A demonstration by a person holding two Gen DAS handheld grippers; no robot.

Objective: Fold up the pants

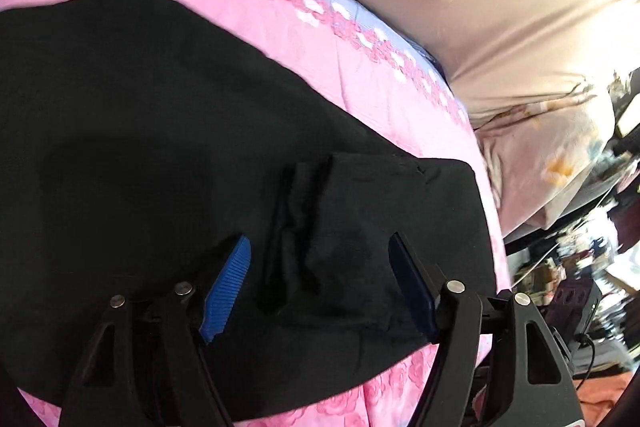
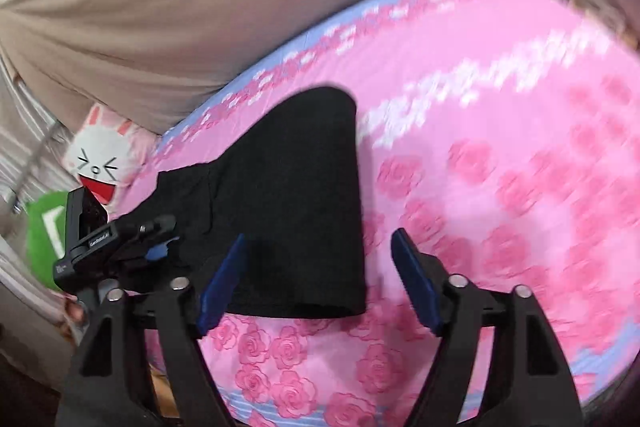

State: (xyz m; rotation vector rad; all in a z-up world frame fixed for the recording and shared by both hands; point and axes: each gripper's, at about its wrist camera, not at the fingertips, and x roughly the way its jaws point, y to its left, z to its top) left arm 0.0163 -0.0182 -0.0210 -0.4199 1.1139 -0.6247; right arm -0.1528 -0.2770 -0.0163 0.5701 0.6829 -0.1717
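Black pants [image 1: 180,147] lay flat on rose-print bedsheet [image 2: 500,187], beneath left gripper [image 1: 320,275] and right gripper [image 2: 320,275], both spread apart, empty, seemingly poised for folding.

Bare pink bedsheet [image 2: 500,147] lies open right of the black pants [image 2: 296,187] — a rabbit cushion [image 2: 102,155] (far-left corner) crowds that edge.
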